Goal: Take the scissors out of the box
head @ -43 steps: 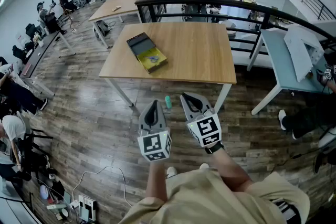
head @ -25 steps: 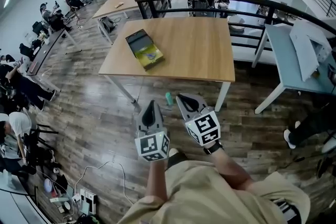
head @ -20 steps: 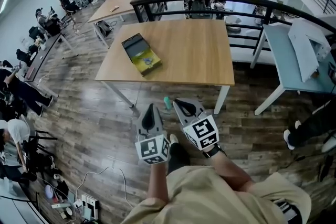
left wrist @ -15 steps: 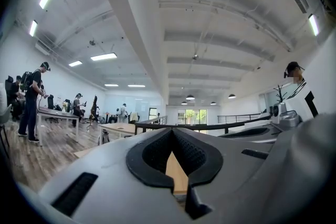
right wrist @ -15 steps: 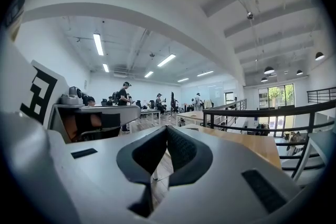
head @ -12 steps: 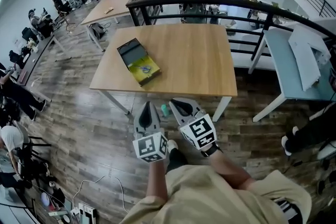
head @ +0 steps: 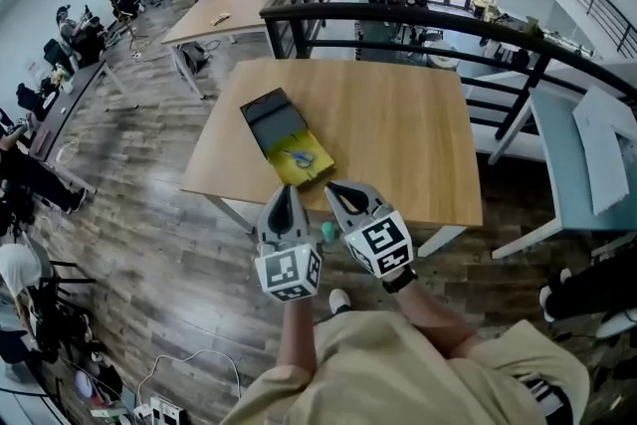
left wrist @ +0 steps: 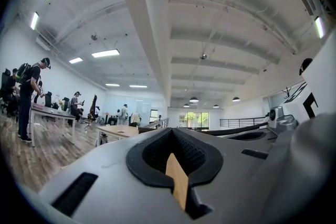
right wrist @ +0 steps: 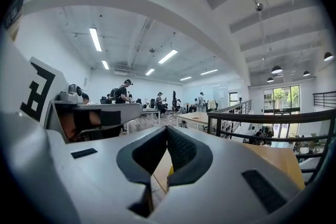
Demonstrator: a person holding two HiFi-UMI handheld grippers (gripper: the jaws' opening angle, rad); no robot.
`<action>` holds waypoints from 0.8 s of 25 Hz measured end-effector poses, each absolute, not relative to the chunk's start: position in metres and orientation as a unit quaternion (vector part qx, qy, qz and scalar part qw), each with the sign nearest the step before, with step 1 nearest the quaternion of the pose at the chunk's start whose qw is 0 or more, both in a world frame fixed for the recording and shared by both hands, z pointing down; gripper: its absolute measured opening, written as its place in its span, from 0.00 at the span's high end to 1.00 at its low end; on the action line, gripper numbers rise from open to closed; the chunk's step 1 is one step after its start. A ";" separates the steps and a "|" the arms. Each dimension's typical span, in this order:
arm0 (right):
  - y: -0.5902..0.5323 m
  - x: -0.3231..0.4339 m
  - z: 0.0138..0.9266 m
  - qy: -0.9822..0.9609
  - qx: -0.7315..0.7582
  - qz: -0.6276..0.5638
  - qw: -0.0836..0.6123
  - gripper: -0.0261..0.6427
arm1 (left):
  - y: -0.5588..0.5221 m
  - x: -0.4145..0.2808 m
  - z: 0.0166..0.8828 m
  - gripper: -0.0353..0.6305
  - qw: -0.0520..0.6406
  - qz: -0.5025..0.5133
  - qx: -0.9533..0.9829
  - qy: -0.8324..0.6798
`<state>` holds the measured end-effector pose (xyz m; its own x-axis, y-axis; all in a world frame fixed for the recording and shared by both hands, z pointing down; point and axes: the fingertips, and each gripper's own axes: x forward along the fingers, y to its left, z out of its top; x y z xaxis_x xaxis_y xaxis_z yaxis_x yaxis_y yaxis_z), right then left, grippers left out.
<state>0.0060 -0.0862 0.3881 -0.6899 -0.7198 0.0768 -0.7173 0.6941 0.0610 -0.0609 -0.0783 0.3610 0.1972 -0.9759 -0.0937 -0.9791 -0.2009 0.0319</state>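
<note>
An open box lies on the wooden table, left of its middle. Its dark lid is folded back. The yellow tray holds a small bluish pair of scissors. My left gripper is shut and empty, with its tips at the table's near edge just in front of the box. My right gripper is beside it, also shut and empty, over the same edge. In the left gripper view the left gripper has its jaws together. In the right gripper view the right gripper has its jaws together too, with the table beyond.
A black railing runs behind the table. A pale blue table stands to the right and another wooden table is farther back. People sit along the left wall. A small green object lies on the floor under the table edge.
The table and box have come much nearer in the head view. Both grippers have moved forward from over the floor to the table's near edge. Both have stayed shut.
</note>
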 end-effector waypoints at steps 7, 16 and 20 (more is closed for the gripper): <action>-0.170 -0.044 0.402 -0.920 0.388 -0.006 0.056 0.95 | -0.156 -0.116 0.373 0.94 0.020 0.035 -0.770 0.637; -0.257 -0.045 0.452 -0.919 0.382 0.037 0.089 0.95 | -0.242 -0.122 0.427 0.95 -0.023 0.005 -0.767 0.641; -0.310 -0.049 0.469 -0.925 0.359 0.053 0.113 0.95 | -0.286 -0.129 0.443 0.94 -0.038 -0.008 -0.755 0.655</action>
<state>-0.0489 -0.3097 0.4689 -0.7172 -0.6515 0.2475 -0.6755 0.7372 -0.0171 -0.1288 -0.2864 0.4430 0.1423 -0.9879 0.0624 -0.9891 -0.1395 0.0470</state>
